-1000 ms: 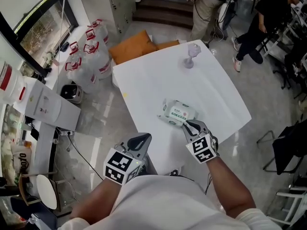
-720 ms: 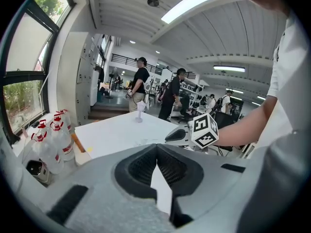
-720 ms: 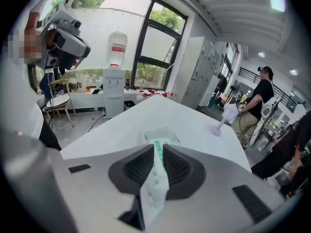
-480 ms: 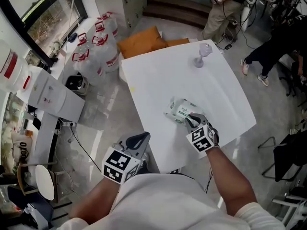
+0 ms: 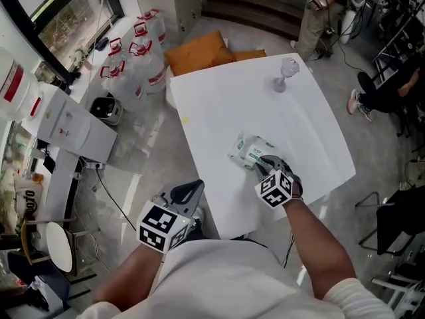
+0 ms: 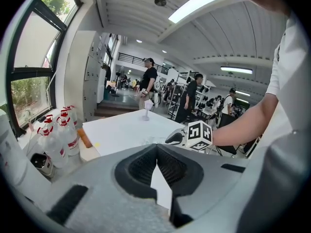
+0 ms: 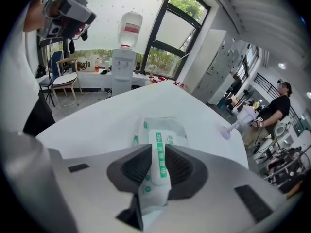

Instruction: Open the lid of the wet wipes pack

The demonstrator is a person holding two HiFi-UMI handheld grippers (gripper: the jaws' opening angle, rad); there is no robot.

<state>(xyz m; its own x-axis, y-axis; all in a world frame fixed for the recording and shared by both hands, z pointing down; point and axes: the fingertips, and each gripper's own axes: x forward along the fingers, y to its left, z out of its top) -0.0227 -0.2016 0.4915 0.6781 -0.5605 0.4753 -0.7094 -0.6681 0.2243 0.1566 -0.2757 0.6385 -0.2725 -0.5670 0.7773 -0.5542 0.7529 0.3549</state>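
Lying on the white table (image 5: pixel 219 105), towards its near right side, the wet wipes pack (image 5: pixel 248 152) sits flat with its green-printed top facing up. The right gripper (image 5: pixel 260 163) tilts down onto the pack's near end. In the right gripper view the pack's white lid (image 7: pixel 156 136), marked with a green stripe, stands between the two dark ribbed pads (image 7: pixel 138 166) and fills the narrow gap, its edges meeting both of them. These jaws have just been opening a little, with the lid between them. The lid lies level with the pack's top and is not yet lifted.

The left gripper (image 5: pixel 188 191) hangs off the table's near left edge, above the floor and well apart from the pack. Its jaws are pressed together at the tips with nothing between them, as the left gripper view shows.

A clear stemmed glass (image 5: pixel 286 74) stands upright near the table's far corner. Beyond the table's left side are large water bottles (image 5: pixel 133 62) with red caps, and a white water dispenser (image 5: pixel 70 128) stands further left.
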